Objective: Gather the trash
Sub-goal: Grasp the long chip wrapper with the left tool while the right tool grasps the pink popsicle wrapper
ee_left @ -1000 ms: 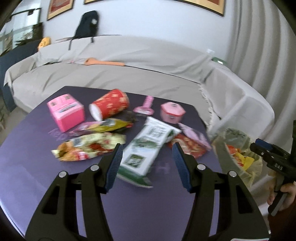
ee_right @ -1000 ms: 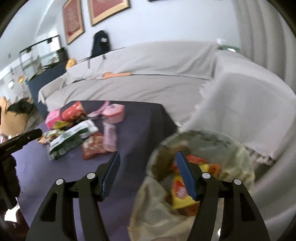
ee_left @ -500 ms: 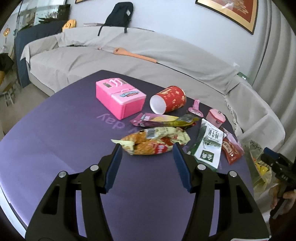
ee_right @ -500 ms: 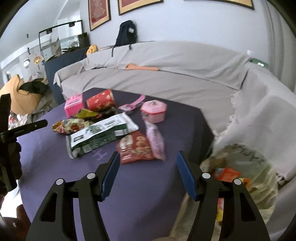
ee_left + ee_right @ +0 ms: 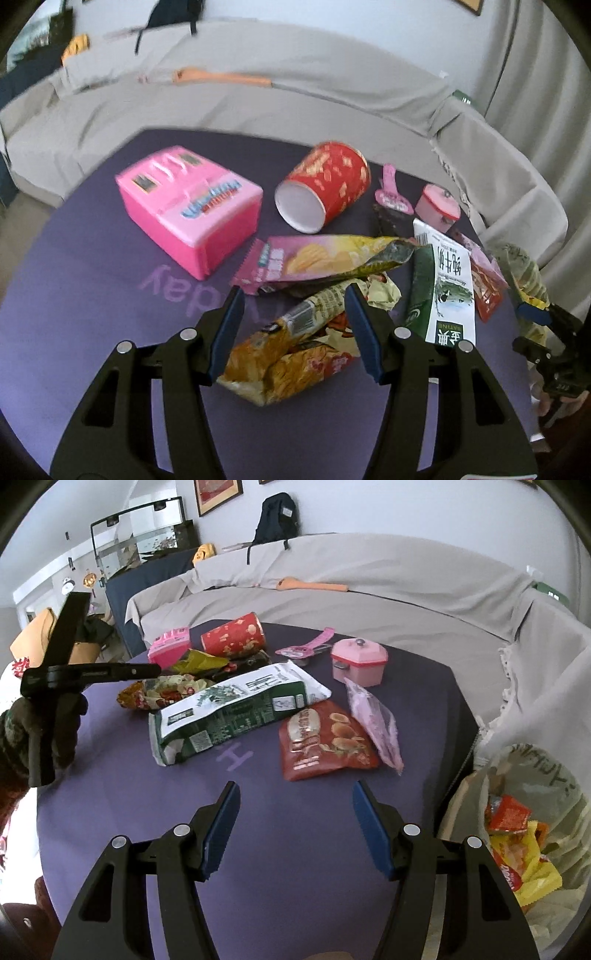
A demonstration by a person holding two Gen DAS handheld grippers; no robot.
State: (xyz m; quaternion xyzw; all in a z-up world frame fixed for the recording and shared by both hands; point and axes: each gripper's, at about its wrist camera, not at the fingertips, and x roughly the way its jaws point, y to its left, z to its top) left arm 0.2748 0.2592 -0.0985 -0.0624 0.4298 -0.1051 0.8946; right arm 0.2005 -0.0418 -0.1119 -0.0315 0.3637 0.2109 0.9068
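1. The left claw [image 5: 293, 332] has swung away from the green-and-white carton [image 5: 441, 295] it faced a second ago and has dropped low over the crumpled yellow-orange snack wrapper [image 5: 291, 354]; its jaws stand wide apart with nothing gripped, and the wrapper's upper part lies between the blue pads [image 5: 227, 332]
2. The right claw [image 5: 295, 827] has turned from the trash bag [image 5: 517, 812], which it looked straight into a second ago, back toward the bench [image 5: 295, 886]; it is fully open and empty, hovering over bare purple cloth near the bench's near edge
3. The bag hangs off the right edge of the bench, already holding red and yellow wrappers
4. Trash still on the bench: the yellow-orange wrapper toward the left side, a pink chip bag [image 5: 317, 258] just behind it, the carton in the middle, a red snack packet [image 5: 325, 738] and a pale pink sachet [image 5: 373, 720] toward the right edge
5. The red paper cup [image 5: 325, 192] lies on its side toward the far edge, beside a pink toy box [image 5: 188, 206]
6. Judgement: a drop-off looks finished and a new pick is starting, with the left claw placed to close on the wrapper and much clearing left
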